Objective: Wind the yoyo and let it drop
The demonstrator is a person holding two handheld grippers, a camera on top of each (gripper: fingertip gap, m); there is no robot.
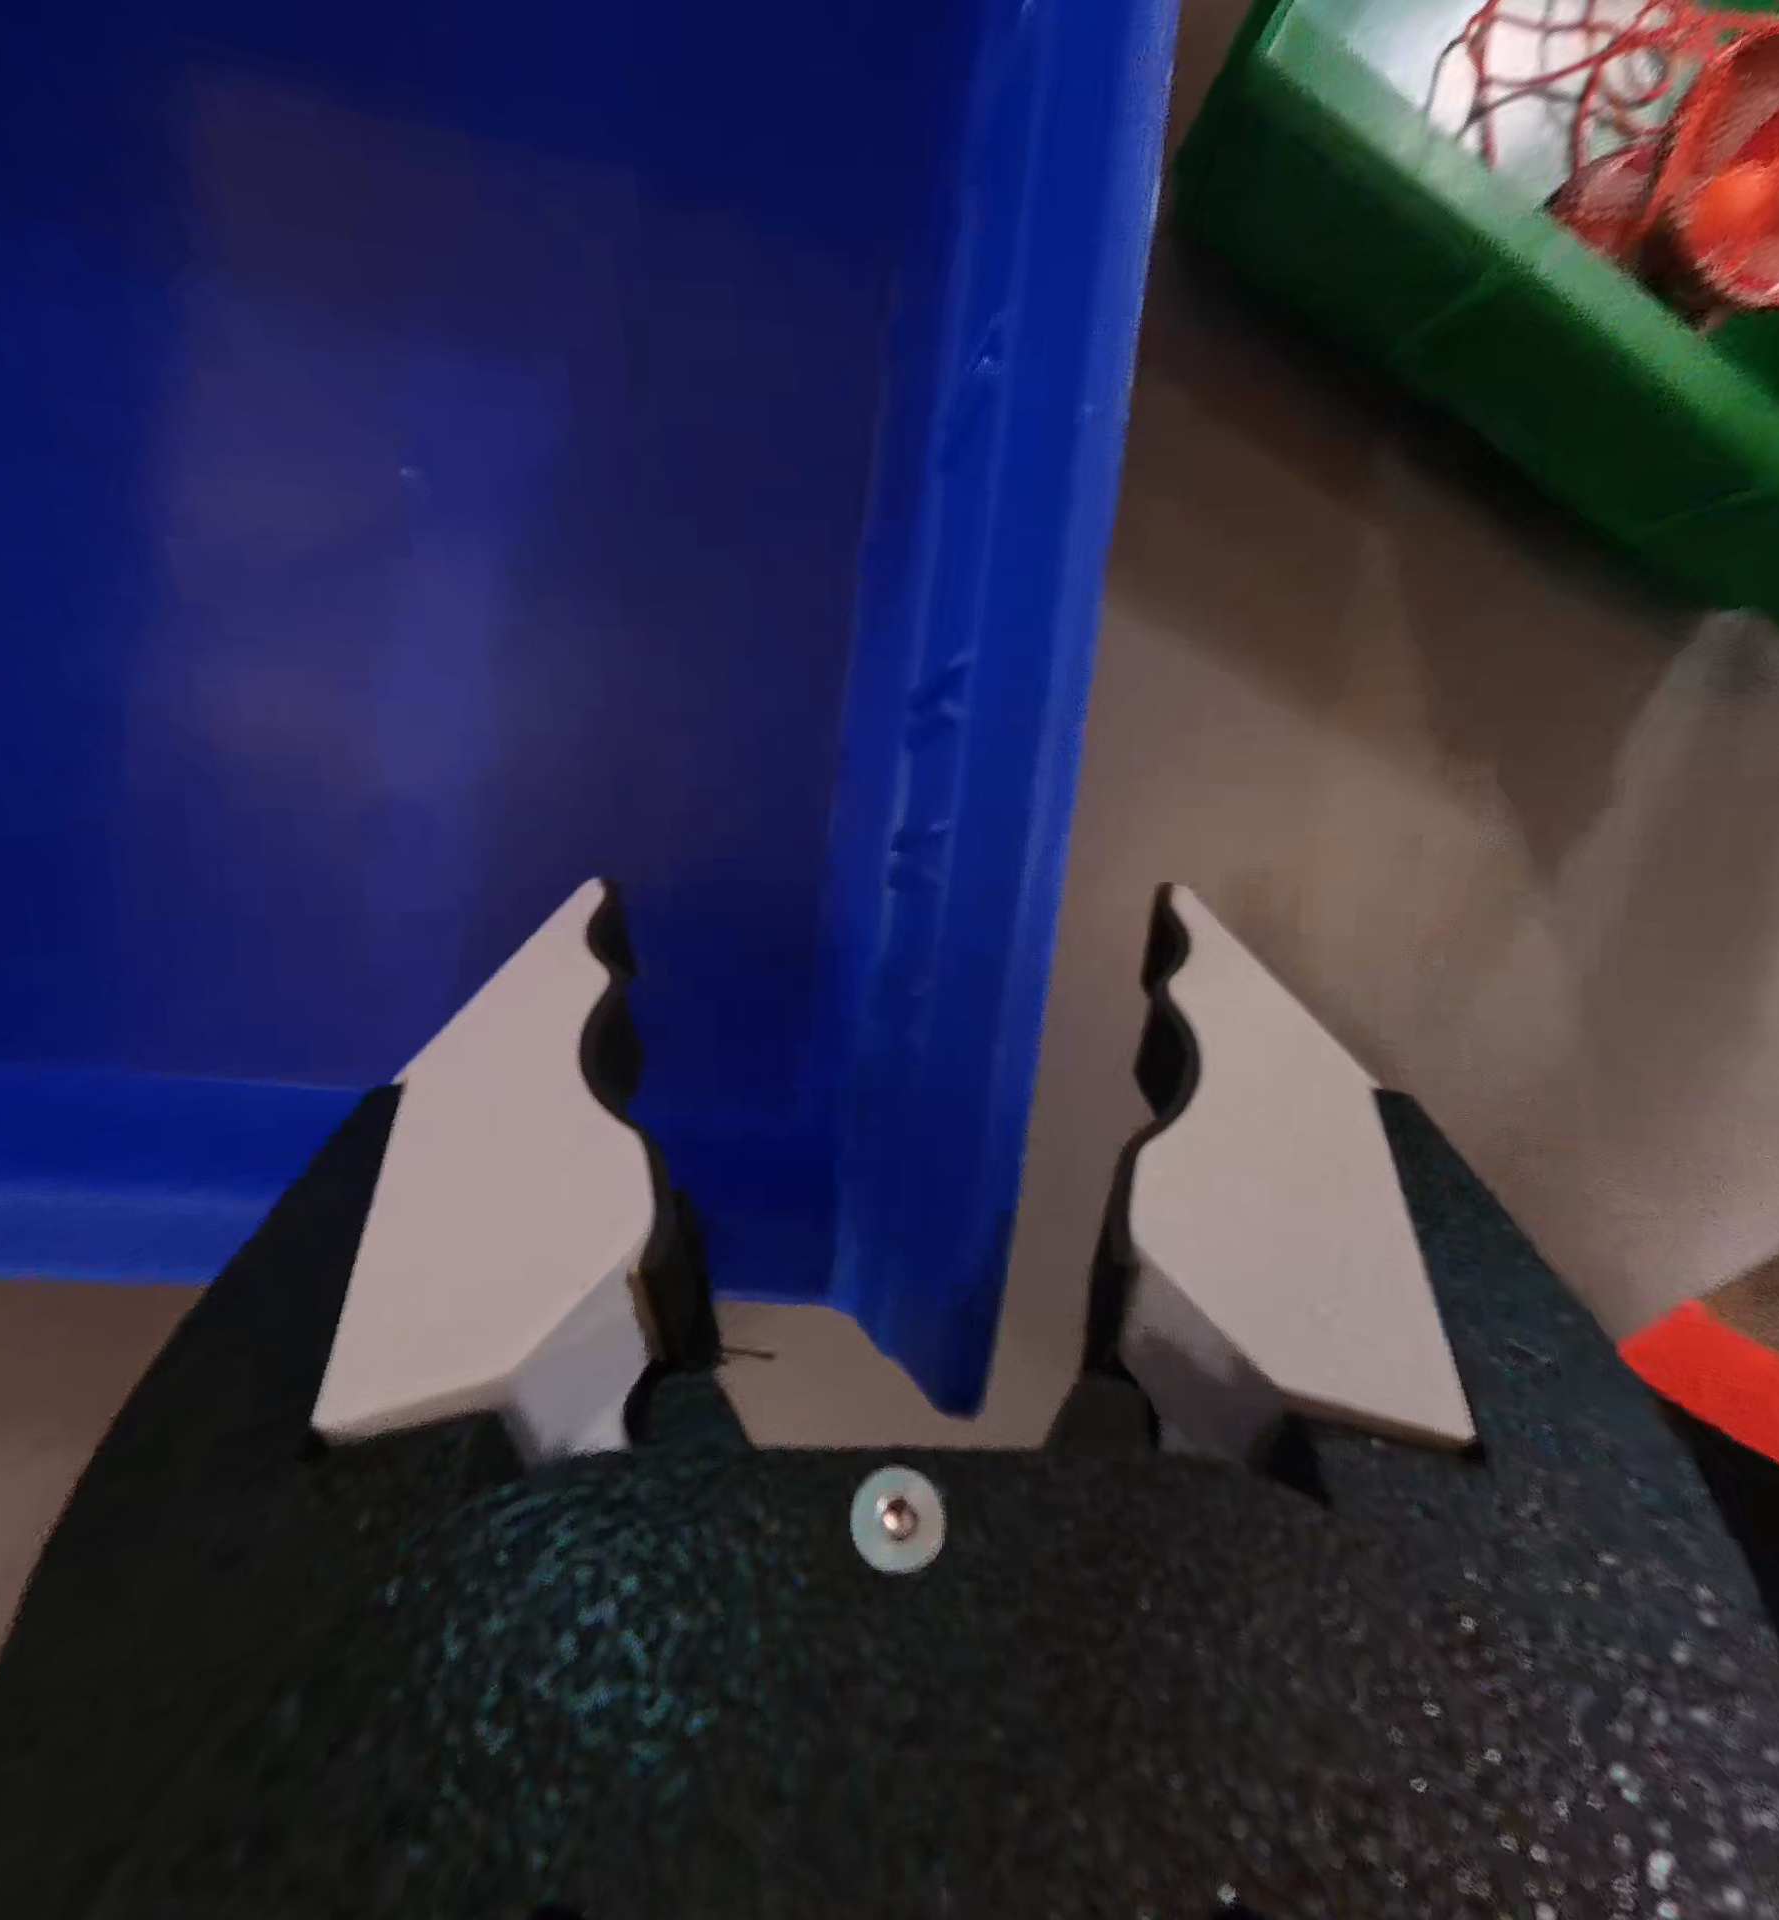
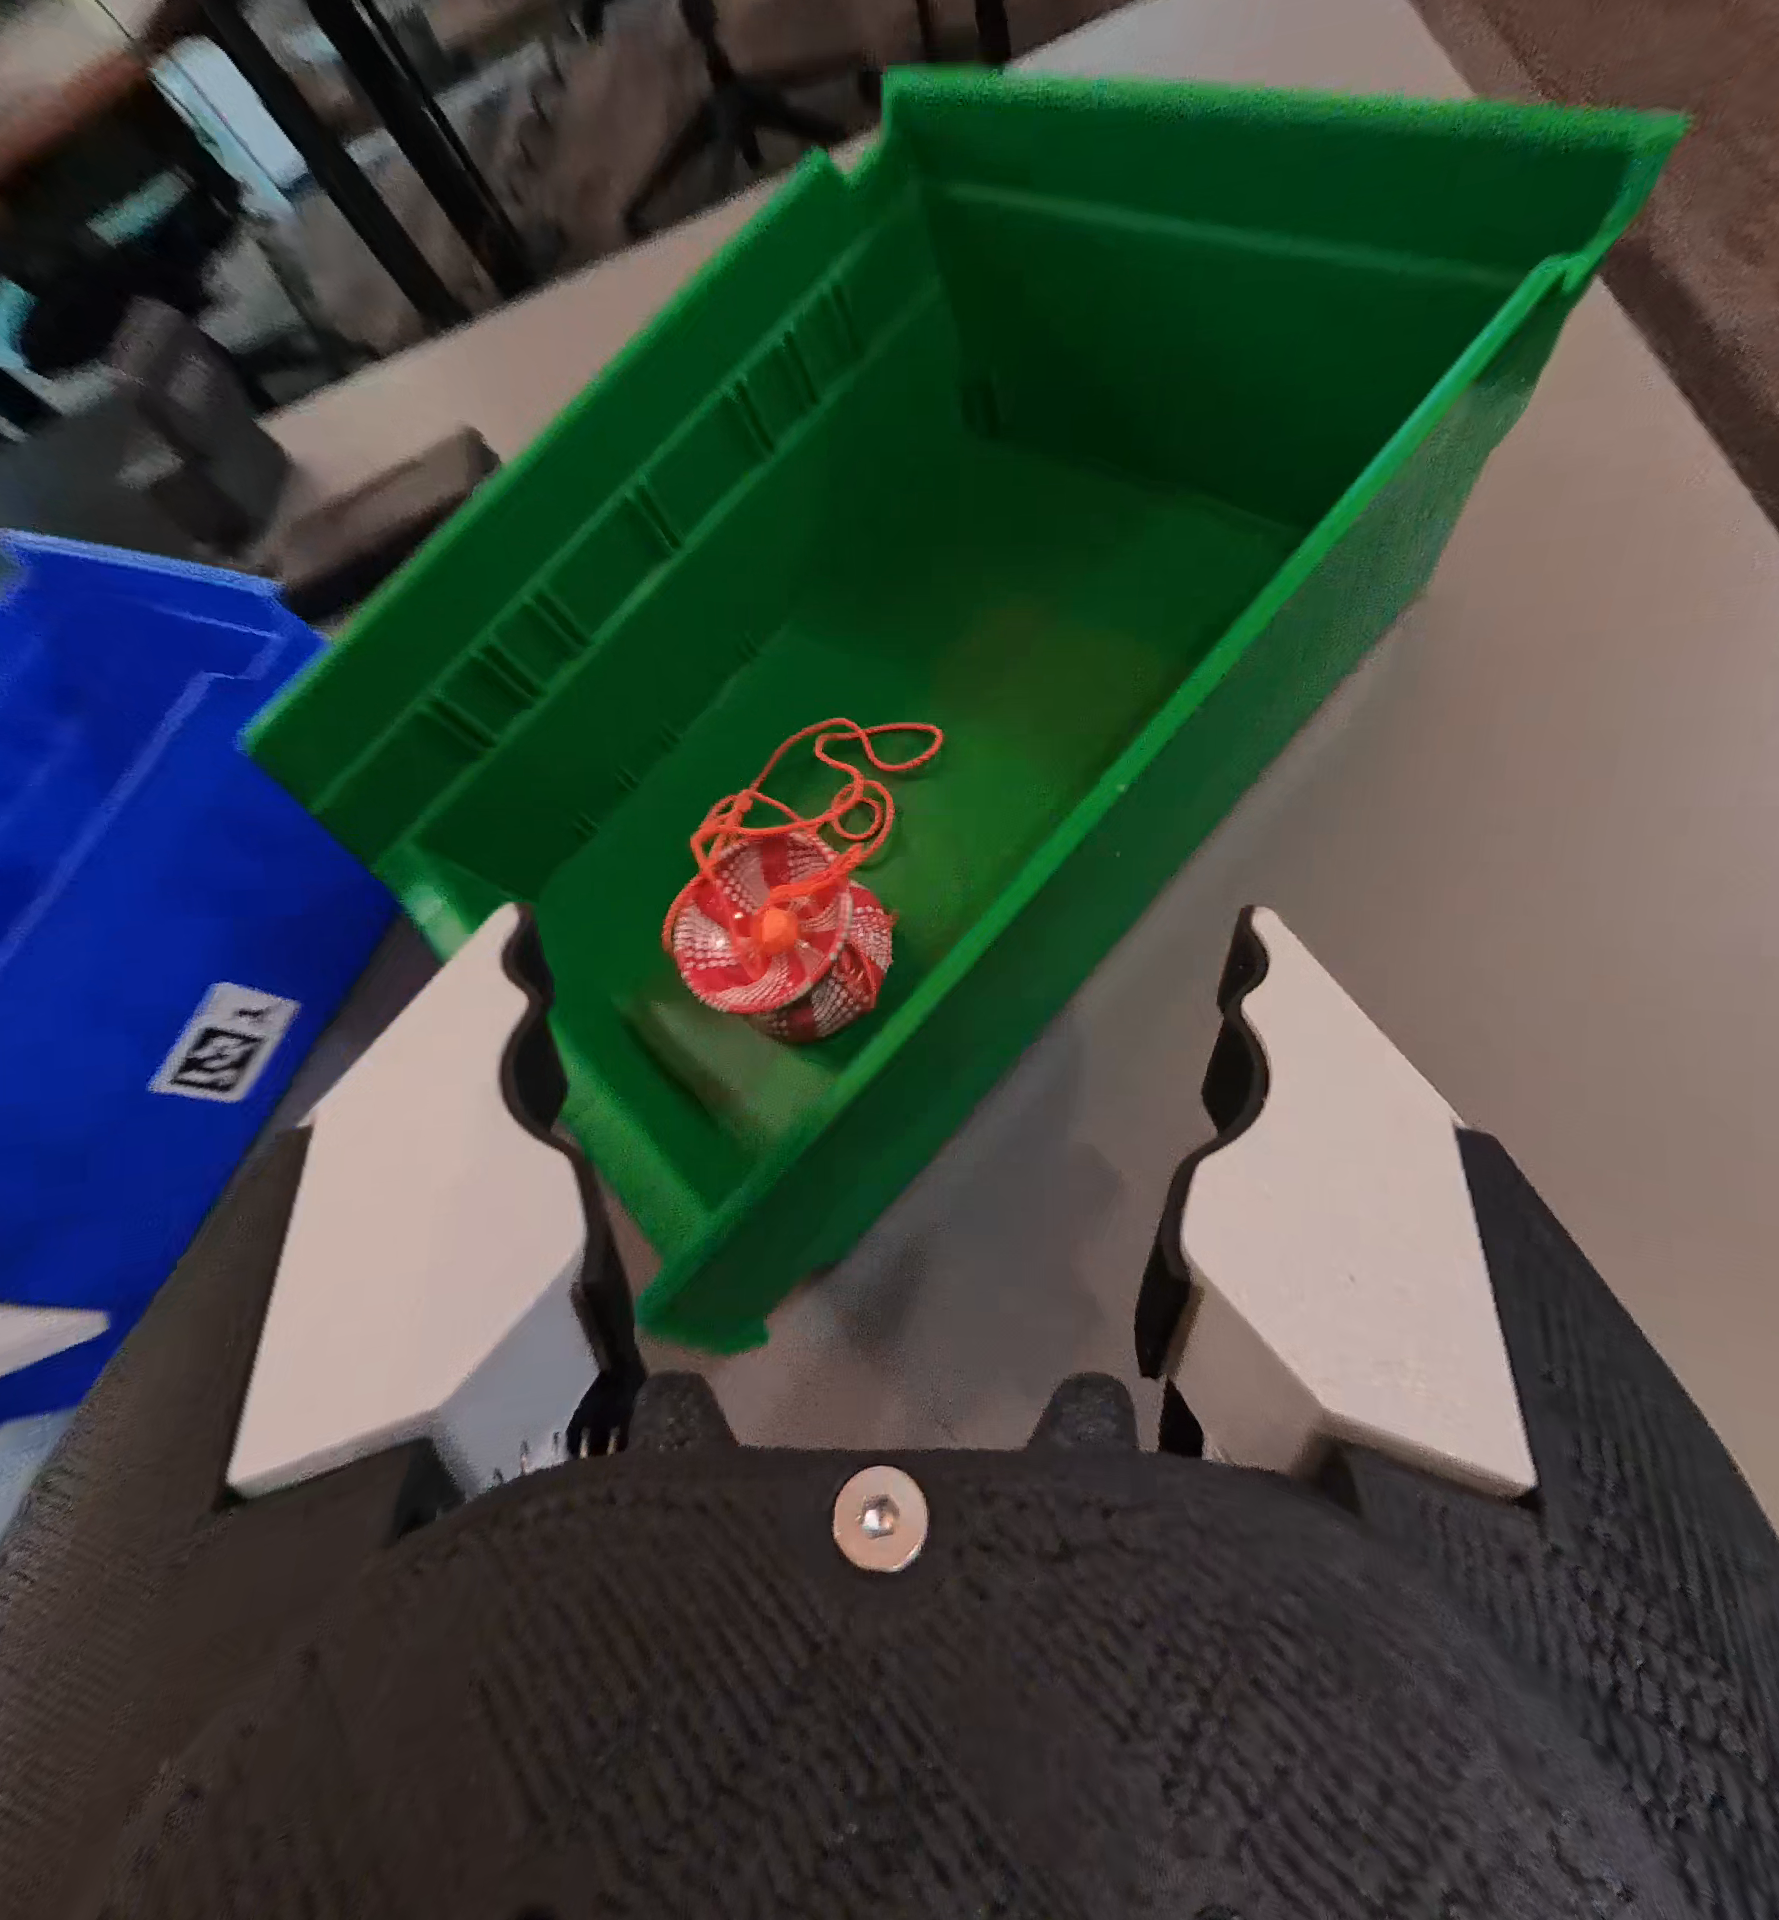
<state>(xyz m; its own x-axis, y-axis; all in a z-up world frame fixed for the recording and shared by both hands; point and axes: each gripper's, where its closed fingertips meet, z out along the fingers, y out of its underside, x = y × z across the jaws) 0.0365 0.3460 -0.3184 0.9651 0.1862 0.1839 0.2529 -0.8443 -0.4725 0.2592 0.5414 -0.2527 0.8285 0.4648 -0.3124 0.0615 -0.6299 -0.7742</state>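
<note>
Beige table (image 2: 1487,831) bears green bin (image 2: 1384,582) holding yoyo (image 2: 781,945), seemingly unwound.

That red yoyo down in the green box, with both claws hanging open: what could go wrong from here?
The yoyo lies on the floor of the green bin with its string loose and tangled over it, so the open right gripper may snag loops or pinch only string. The bin's walls could block the fingers on the way down. The left gripper, also open, straddles the blue bin wall and might bump it.
</note>
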